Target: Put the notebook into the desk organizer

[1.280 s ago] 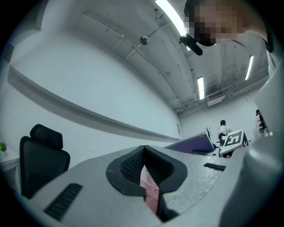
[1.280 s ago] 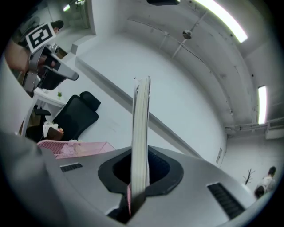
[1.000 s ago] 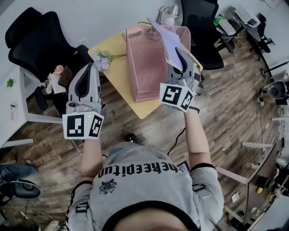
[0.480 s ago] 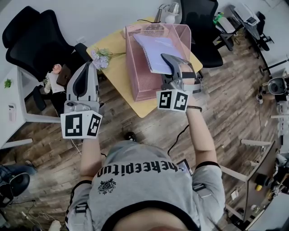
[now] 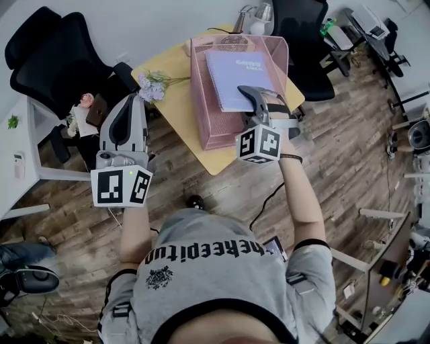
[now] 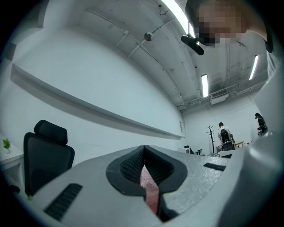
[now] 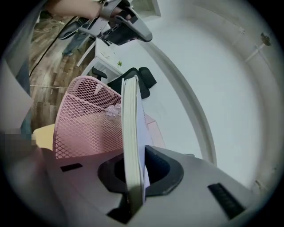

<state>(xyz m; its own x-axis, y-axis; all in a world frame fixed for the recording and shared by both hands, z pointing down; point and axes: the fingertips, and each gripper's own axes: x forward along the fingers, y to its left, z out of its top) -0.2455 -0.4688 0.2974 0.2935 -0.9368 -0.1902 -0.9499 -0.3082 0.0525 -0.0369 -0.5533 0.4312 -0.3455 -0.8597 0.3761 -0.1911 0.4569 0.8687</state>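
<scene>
A purple notebook lies nearly flat over the open top of the pink mesh desk organizer, which stands on the yellow table. My right gripper is shut on the notebook's near edge. In the right gripper view the notebook shows edge-on between the pads, with the organizer's mesh wall behind it. My left gripper hangs left of the table, apart from everything, with its jaws together and nothing in them. The left gripper view shows that gripper against a white wall.
A bunch of pale flowers lies at the table's left corner and a desk lamp stands behind the organizer. Black office chairs flank the table. A white desk is at the far left. A cable runs over the wood floor.
My right gripper has come down and rolled, bringing the notebook from a steep tilt to nearly flat over the organizer. The left gripper has stayed where it was.
</scene>
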